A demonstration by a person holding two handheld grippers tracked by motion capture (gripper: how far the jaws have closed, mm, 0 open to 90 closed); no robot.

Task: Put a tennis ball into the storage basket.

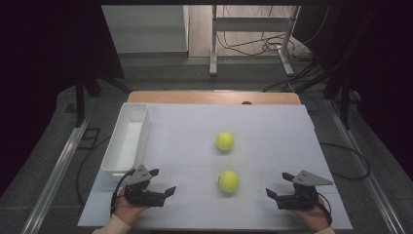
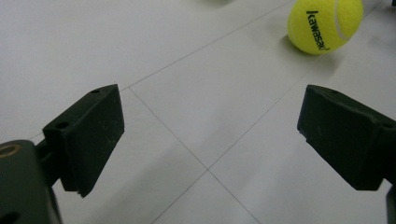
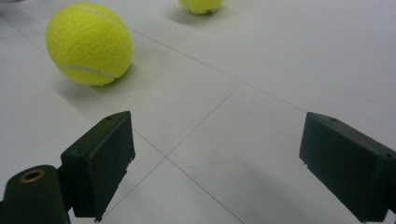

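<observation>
While both hands rest at the near edge of the table, the scene reads as follows.

Left gripper: the black two-jaw left gripper (image 1: 162, 181) sits low over the white table sheet (image 1: 272, 131) at the near left, its jaws spread wide with nothing between them. Its own view (image 2: 210, 130) shows bare sheet and thin seam lines in the gap.

Right gripper: the black two-jaw right gripper (image 1: 279, 185) sits at the near right, jaws likewise wide apart and holding nothing. Its own view (image 3: 217, 154) shows bare sheet between the jaws.

Near ball: the yellow-green felt tennis ball nearest the person (image 1: 228, 181) lies on the sheet between the two grippers, apart from both and somewhat closer to the right one. In the left gripper view it lies ahead and toward the upper right (image 2: 325, 24), with black "kawasaki" lettering on it. In the right gripper view it lies ahead at the upper left (image 3: 88, 44).

Far ball: a second yellow-green felt tennis ball (image 1: 224, 141) lies farther up the sheet, almost straight behind the near one and clear of it. Its lower part shows at the top edge of the right gripper view (image 3: 201, 5).

Tray: a long white rectangular plastic tray (image 1: 118, 165) lies along the left edge of the sheet, its near end just beside the left gripper.

Hands: the person's left hand (image 1: 127, 208) and right hand (image 1: 311, 217) hold the grippers from below.
</observation>
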